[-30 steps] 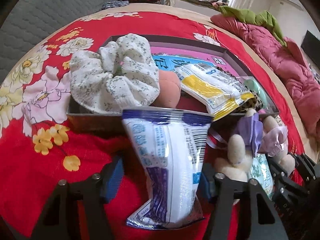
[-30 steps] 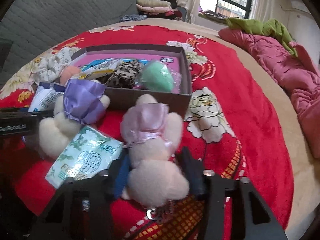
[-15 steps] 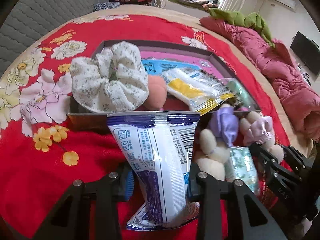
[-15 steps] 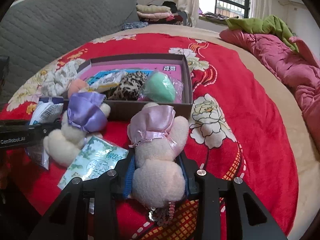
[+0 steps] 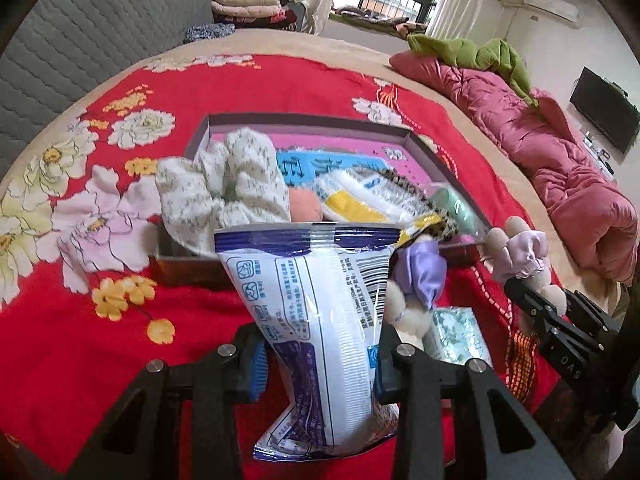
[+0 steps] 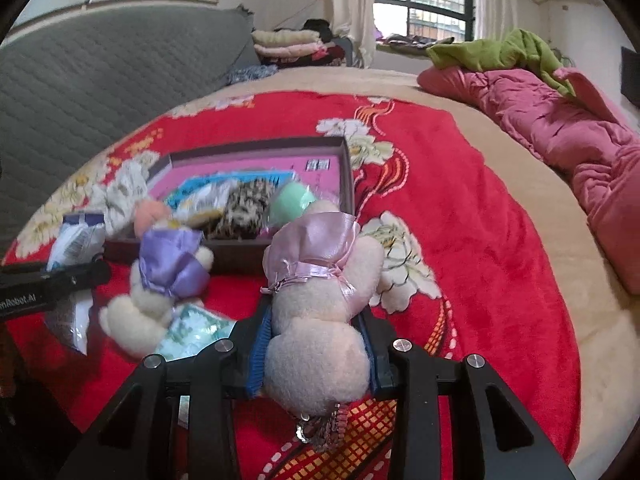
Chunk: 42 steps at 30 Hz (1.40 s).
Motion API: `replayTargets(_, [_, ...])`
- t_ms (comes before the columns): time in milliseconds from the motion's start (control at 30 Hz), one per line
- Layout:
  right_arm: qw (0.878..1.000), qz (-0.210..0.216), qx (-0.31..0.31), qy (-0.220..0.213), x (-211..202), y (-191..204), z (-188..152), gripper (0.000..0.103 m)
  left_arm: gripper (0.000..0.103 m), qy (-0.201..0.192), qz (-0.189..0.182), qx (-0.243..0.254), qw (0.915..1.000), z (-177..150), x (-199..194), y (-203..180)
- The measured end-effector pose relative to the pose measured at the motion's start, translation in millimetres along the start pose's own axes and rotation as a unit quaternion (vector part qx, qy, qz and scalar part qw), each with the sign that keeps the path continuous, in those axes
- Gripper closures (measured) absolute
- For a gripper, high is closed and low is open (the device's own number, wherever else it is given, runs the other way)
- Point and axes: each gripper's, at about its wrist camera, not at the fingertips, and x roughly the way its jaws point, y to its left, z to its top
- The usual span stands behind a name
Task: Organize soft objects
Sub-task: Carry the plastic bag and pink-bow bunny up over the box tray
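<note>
Both tongs clamped: L (image 5: 318, 364) w/ wipes pack (image 5: 320, 320), R (image 6: 314, 354) w/ plush (image 6: 320, 320).

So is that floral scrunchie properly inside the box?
Only partly. The scrunchie is draped over the box at its near left corner, part of it hanging outside over the blanket.

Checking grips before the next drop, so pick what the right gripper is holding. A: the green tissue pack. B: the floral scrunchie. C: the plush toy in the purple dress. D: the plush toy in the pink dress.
D: in the right wrist view the right gripper has its blue pads pressed on either side of the plush toy in the pink dress.
</note>
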Motion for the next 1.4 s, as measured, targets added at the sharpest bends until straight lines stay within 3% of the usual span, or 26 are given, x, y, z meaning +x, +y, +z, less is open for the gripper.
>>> replayTargets(267, [0.999, 0.005, 0.001, -0.033, -19, 7, 26, 0.064, 0.065, -0.020, -0.008, -0.011, 0.9997, 20, -4, 2])
replayTargets(733, [0.998, -0.020, -0.032, -0.051, -13, 27, 65, 0.064, 0.065, -0.047, -0.036, -0.016, 0.9981, 67, 12, 0])
replayTargets(1033, [0.998, -0.021, -0.050, -0.044, 8, 34, 85, 0.064, 0.065, -0.034, -0.055, -0.004, 0.9979, 79, 35, -13])
replayTargets(1400, [0.997, 0.001, -0.073, -0.003, 57, 49, 93, 0.064, 0.065, 0.000, -0.065, -0.004, 0.9979, 79, 66, -11])
